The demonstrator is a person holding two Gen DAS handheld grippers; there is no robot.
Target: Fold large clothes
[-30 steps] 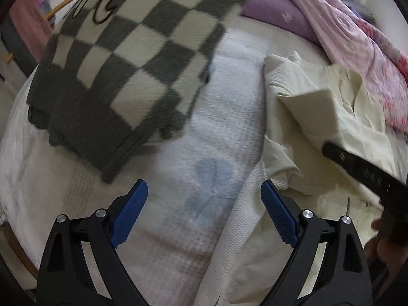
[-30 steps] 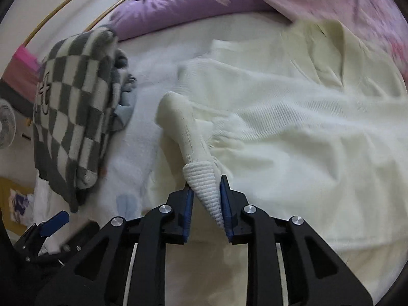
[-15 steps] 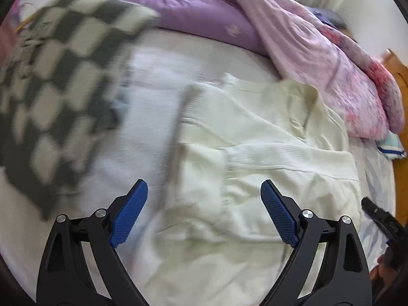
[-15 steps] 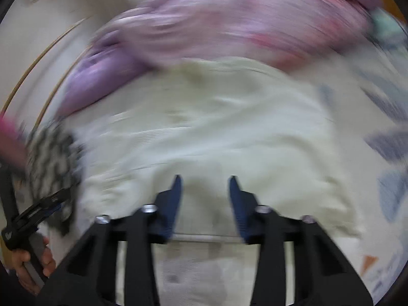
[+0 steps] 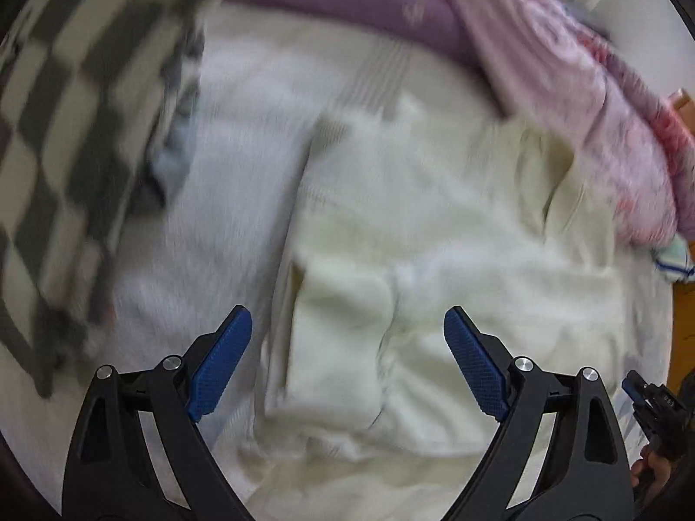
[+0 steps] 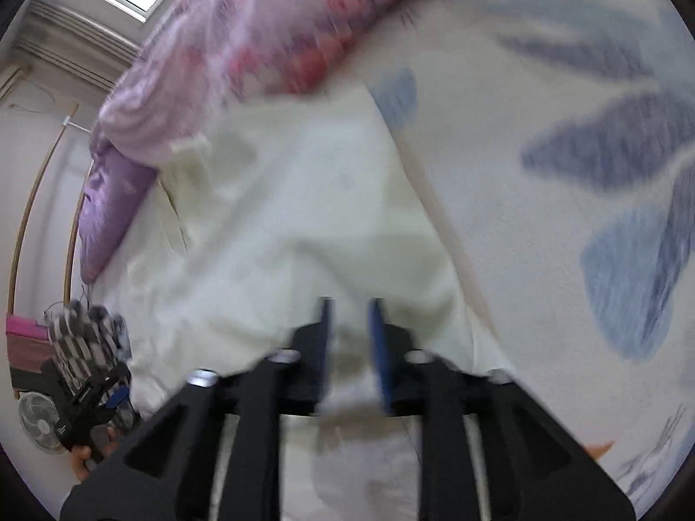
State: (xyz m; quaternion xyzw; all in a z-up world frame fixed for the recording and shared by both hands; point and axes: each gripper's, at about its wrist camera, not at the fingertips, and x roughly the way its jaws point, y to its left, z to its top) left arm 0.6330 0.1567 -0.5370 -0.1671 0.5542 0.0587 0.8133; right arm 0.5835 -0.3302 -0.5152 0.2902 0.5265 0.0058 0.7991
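Left gripper [image 5: 347,364], blue-padded fingers spread wide, hovers over the near edge of the cream knitted sweater [image 5: 434,234] lying flat on the white bedsheet with blue leaf print [image 6: 564,139]. Right gripper [image 6: 349,347] shows a narrow gap between its fingers above the sweater's hem; blur hides whether cloth is pinched. Left of the sweater lies a grey-and-white checkered knit [image 5: 74,130]; beyond it, a purple pillow [image 5: 347,0] and pink floral quilt [image 5: 599,100]. No writing is legible.

Soft cream knit garment [image 5: 434,234]; matt black plastic gripper [image 5: 347,356], textured blue pads [image 5: 475,367].
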